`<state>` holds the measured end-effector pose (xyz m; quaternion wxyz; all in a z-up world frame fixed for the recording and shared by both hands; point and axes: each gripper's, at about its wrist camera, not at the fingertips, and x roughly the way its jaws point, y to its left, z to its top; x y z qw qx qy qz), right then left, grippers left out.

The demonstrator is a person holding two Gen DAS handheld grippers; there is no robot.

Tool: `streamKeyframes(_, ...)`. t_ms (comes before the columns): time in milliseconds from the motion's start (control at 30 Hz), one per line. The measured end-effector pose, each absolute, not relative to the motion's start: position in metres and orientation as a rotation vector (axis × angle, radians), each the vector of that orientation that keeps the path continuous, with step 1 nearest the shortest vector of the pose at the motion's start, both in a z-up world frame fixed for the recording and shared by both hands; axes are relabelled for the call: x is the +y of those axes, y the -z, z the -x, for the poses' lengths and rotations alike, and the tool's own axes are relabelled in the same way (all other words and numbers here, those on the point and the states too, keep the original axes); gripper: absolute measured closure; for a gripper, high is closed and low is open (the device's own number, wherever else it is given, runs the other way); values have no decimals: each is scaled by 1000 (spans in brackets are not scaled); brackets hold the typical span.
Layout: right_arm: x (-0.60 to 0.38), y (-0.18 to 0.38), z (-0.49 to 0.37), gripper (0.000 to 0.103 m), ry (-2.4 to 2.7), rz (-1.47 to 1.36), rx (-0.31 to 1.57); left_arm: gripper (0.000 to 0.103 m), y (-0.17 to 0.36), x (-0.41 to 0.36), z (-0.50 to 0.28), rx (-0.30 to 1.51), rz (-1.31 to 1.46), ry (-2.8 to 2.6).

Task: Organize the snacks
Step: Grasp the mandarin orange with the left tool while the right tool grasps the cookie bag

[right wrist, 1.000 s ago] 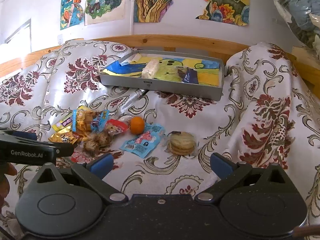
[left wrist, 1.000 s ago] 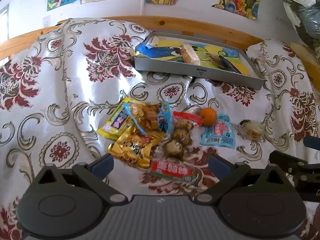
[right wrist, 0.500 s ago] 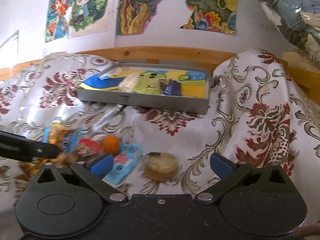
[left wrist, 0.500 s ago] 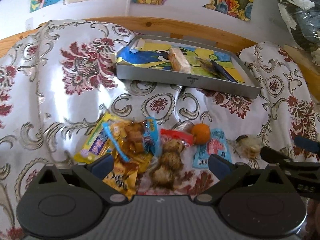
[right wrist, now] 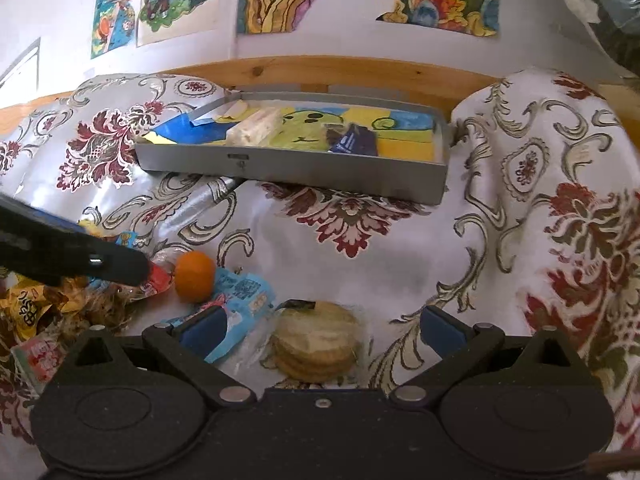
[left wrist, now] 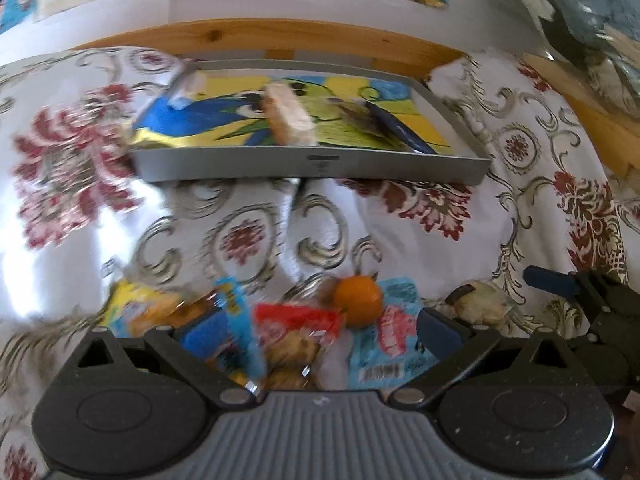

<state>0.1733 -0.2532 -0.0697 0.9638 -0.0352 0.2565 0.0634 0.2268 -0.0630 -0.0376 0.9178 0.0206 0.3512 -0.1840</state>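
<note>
The left gripper (left wrist: 318, 330) is low over the snack pile, jaws spread wide with nothing between the pads; a red packet (left wrist: 298, 320) and a clear bag of brown snacks (left wrist: 290, 354) lie in the gap, untouched. The view is motion-blurred. The right gripper (right wrist: 320, 326) is also wide open and empty, hanging low over a wrapped stack of round biscuits (right wrist: 316, 340) that sits between its fingers without contact.

From the right wrist, the left gripper's black finger crosses in at 9 o'clock, its tip just beside the orange (right wrist: 195, 276). A light blue packet (right wrist: 236, 308) lies at 8 o'clock, partly under the right gripper's left pad (right wrist: 204, 326). Yellow and gold packets (right wrist: 28, 304) crowd the 9 o'clock edge.

The grey tray (right wrist: 320, 174) lies at 12 o'clock against the wooden rail (right wrist: 320, 70), holding a pale wrapped bar (right wrist: 256, 126) and a dark blue packet (right wrist: 354, 142). Between tray and snacks the floral cloth (right wrist: 360, 248) is bare and flat. At 3 o'clock the cloth rises in a draped hump, closing that side.
</note>
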Motion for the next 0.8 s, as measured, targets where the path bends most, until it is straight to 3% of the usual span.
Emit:
streamKeyframes(400, -260, 77, -191, 4, -148, 50, 596, 2, 49, -97, -263, 764, -209, 495)
streamKeyframes(800, -254, 81, -191, 10, -129, 74, 584, 12, 54, -83, -257, 674, -78, 503)
